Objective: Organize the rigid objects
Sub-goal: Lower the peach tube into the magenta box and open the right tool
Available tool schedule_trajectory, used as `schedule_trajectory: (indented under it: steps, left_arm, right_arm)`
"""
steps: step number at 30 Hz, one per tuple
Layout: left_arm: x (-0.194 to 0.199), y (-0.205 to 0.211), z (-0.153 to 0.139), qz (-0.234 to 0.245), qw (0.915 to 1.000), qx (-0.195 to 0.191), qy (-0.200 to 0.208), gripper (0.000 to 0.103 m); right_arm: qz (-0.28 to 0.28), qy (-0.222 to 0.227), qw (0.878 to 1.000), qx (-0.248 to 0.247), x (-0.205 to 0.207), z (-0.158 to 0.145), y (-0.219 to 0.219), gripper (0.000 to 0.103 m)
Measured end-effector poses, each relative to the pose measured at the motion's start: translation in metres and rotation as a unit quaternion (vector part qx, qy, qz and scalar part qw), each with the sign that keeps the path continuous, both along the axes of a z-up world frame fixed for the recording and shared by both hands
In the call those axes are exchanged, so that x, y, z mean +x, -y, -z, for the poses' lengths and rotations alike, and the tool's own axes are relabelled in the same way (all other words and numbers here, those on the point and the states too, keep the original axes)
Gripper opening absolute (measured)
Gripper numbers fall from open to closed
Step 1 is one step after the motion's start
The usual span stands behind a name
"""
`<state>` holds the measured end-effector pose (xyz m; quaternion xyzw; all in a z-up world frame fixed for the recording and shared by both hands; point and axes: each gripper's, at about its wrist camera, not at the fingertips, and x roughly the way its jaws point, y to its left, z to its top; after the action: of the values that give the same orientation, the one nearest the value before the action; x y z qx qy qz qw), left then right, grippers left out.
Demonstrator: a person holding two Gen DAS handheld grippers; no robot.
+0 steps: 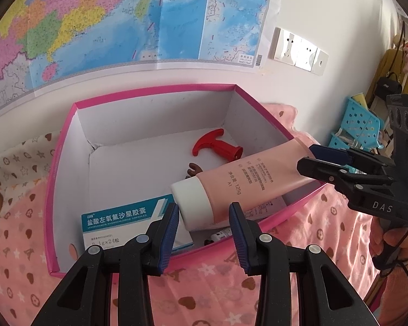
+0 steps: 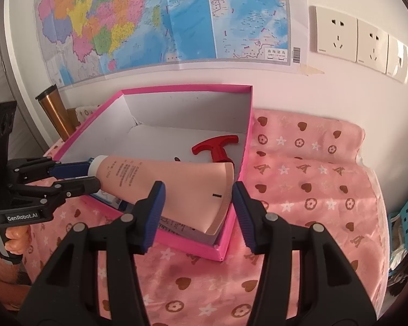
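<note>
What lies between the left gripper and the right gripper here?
The pink tube spans it: white cap at the left gripper, crimped end between the right gripper's fingers. The right wrist view shows it.

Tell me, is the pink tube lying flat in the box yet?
Not flat: the pink tube slants across the pink box, white cap low over the medicine carton, crimped end up at the rim.
</note>
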<state>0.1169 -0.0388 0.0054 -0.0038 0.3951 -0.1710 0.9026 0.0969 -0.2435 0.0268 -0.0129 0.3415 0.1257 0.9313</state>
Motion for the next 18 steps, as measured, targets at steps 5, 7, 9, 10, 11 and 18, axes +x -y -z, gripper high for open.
schedule_trajectory:
  steps: [5, 7, 9, 10, 11, 18]
  left_arm:
    - [0.003, -0.002, 0.001, -0.006, 1.0, -0.004, -0.004, 0.041]
    - [0.001, -0.001, 0.001, -0.007, 1.0, -0.003, -0.001, 0.046]
    - [-0.002, -0.002, -0.001, -0.009, 0.9999, -0.001, 0.007, 0.058]
    - [-0.006, -0.002, -0.003, -0.01, 0.9998, -0.001, 0.015, 0.061]
    - [-0.009, -0.002, -0.004, -0.01, 0.9997, -0.001, 0.02, 0.065]
    - [-0.056, -0.008, -0.019, -0.017, 0.996, 0.003, 0.088, 0.093]
  right_arm:
    - [0.002, 0.009, 1.0, -0.021, 0.0, 0.001, -0.006, 0.056]
    - [0.002, 0.018, 1.0, -0.015, -0.003, 0.001, -0.007, 0.056]
    - [0.001, 0.026, 1.0, -0.013, -0.005, 0.0, -0.008, 0.057]
    - [0.0, 0.026, 1.0, -0.012, -0.007, 0.0, -0.008, 0.058]
    - [-0.002, 0.025, 1.0, -0.008, -0.009, 0.0, -0.009, 0.058]
    - [-0.025, 0.051, 0.998, 0.008, -0.046, 0.0, -0.024, 0.075]
